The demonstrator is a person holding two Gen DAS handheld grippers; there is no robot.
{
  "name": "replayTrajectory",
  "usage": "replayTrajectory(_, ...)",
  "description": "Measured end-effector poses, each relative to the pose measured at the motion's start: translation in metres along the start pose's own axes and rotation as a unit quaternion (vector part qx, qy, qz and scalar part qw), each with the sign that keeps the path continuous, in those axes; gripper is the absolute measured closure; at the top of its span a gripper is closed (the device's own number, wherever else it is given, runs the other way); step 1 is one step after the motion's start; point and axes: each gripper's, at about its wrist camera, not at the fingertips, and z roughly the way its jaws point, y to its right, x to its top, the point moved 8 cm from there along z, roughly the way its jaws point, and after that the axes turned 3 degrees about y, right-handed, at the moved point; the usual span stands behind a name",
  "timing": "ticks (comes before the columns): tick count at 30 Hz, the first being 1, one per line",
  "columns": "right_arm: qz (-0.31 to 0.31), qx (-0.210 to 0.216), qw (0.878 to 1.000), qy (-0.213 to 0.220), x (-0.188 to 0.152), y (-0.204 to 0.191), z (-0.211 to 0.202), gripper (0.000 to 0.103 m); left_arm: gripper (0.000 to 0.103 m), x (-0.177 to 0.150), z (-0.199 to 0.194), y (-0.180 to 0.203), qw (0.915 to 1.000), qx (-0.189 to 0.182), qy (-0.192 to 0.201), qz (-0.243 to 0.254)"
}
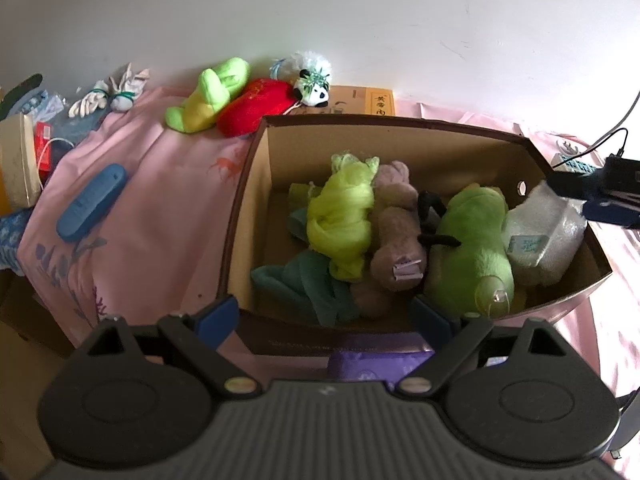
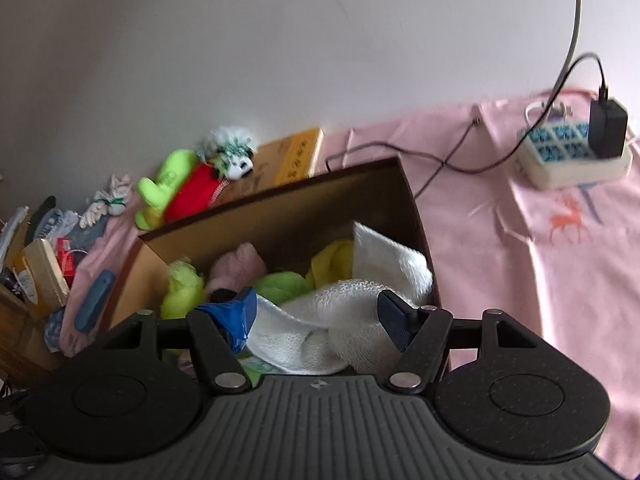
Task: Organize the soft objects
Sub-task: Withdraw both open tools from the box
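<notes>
The box [image 1: 248, 184] is already well filled, white towel [image 2: 360, 308] at its right end. Right gripper [image 2: 320, 312] is spread wide around that towel, not pinching; left gripper [image 1: 324, 316] gapes empty at the box's near wall. Behind the box, green toy [image 1: 208, 96], red pillow [image 1: 256, 108] and panda [image 1: 316, 90] wait.

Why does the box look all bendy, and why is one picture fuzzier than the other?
Left wrist view: the fisheye lens bows the cardboard box edges, the corners go dark, and the toys look fairly sharp. Right wrist view: same bending, but softer, slightly smeared, most of all on the white towel and the power strip.
</notes>
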Motion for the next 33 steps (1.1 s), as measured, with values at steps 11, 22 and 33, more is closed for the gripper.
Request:
replayTrajectory(11, 0.014, 0.026, 0.999, 0.023, 0.002, -0.005, -0.024, 0.051, 0.011, 0.002, -0.004, 0.000, 1.0000, 0.005, 0.007, 0.000)
replayTrajectory(22, 0.014, -0.004, 0.999, 0.037, -0.018, -0.008, -0.064, 0.051, 0.011, 0.004, -0.010, 0.010, 0.9997, 0.015, 0.015, 0.015)
replayTrajectory(33, 0.001, 0.018, 0.999, 0.027, -0.045, -0.014, -0.086, 0.055, 0.011, -0.005, -0.019, 0.018, 0.9994, 0.029, 0.008, 0.017)
